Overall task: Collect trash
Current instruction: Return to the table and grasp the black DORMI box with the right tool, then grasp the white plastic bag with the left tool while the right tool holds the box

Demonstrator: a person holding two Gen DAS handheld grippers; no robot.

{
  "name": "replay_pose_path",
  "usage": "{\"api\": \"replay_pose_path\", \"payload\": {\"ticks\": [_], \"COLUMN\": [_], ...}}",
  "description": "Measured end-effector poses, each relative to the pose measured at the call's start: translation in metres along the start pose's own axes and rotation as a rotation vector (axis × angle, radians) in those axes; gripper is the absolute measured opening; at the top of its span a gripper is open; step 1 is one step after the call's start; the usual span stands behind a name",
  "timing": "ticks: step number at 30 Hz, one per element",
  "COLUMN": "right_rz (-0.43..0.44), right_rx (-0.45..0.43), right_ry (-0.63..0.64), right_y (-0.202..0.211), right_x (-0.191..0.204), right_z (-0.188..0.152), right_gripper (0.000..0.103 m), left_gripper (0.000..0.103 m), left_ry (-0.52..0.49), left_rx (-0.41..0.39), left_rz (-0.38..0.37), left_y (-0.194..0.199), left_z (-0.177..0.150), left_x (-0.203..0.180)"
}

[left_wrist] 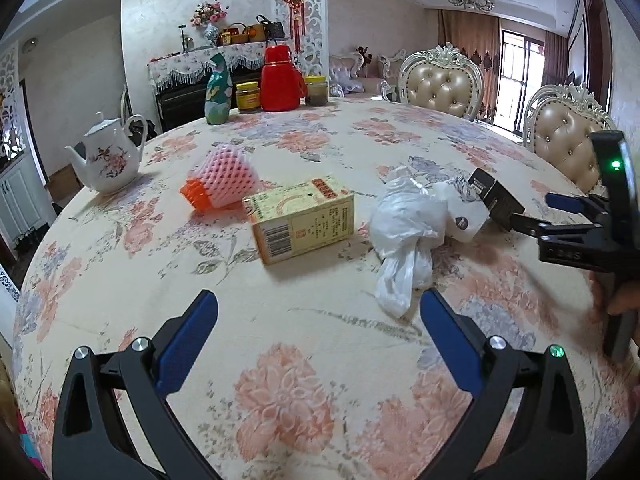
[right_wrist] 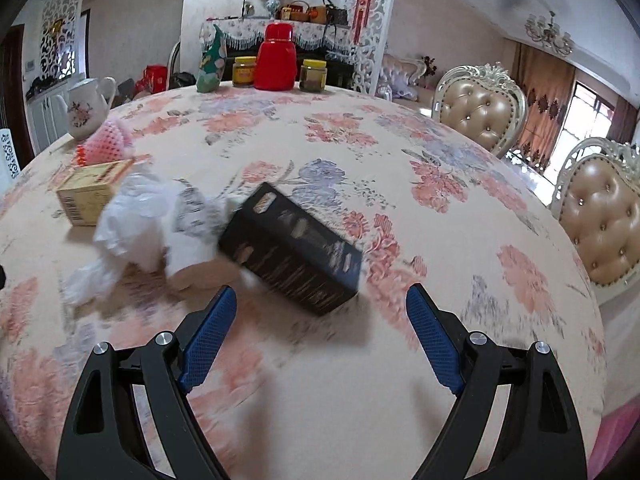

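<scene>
Left gripper (left_wrist: 319,316): jaws spread wide, blue pads facing each other, nothing between them, held low and level. Right gripper (right_wrist: 321,308): jaws likewise wide apart, empty; a person's hand (left_wrist: 624,300) grips its handle

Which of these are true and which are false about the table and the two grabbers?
1. The right gripper is squeezing the black box. False: its jaws stand open and the box lies on the tablecloth ahead of them.
2. The left gripper is open and holds nothing. True.
3. The white plastic bag lies between the yellow box and the black box. True.
4. The teapot is red. False: it is white with flowers; the red thing is the thermos.
5. The pink foam net lies beside the yellow box. True.
</scene>
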State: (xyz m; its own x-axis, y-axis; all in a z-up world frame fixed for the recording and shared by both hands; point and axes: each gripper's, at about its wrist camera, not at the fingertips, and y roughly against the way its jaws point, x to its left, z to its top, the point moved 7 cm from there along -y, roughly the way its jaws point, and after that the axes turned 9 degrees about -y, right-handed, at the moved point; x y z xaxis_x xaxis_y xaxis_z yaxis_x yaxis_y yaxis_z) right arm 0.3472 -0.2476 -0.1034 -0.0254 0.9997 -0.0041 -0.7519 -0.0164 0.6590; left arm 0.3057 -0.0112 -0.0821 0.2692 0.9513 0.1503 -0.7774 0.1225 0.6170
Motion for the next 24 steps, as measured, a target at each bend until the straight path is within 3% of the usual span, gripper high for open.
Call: {"api": "replay_pose_path", "payload": {"ticks": [11,12,14,17,20,21,24], "right_rz": [0.189,0.209,0.244,0.251,0.23,0.226,0.225], "right_rx": [0.14,0.154,0.164,0.137,0.108,0.103,0.091], "right_ry": [0.112,0.106,0.093,0.097,0.085,0.074,0.031], "right_y": [-0.057,-0.061,-0.06,-0.049,-0.033,-0.029,-0.016], "right_x": [0.011,0.011,0.011,0.01,0.004,0.001,-0.008], "right_z": [0.017,0.017,0.017,0.013,0.008,0.006,-0.001], "right_gripper": [0.084,0.081,0.066,0.057,0.052,0.045,0.042], "left_gripper": [0.098,0.098,0.098,0.096,0.085,0.083,0.071], "left_ry": [-0.053,-0.055,-0.054,-0.047,-0.035,-0.036,-0.053], "left_rx": [0.096,0.105,0.12,0.124,0.119,0.121,0.127], "left_rz": [-0.038,-0.048,-0.058,-0.068,-0.072,-0.067,-0.041], "left_y": [-0.06,-0.067,-0.077,-0.088,-0.095,-0.099,-0.11], "left_z": [0.031,0.033,0.035,0.04,0.045,0.047,0.05], "left_x": [-0.042,-0.047,-0.052,-0.059,-0.065,-0.068,-0.074]}}
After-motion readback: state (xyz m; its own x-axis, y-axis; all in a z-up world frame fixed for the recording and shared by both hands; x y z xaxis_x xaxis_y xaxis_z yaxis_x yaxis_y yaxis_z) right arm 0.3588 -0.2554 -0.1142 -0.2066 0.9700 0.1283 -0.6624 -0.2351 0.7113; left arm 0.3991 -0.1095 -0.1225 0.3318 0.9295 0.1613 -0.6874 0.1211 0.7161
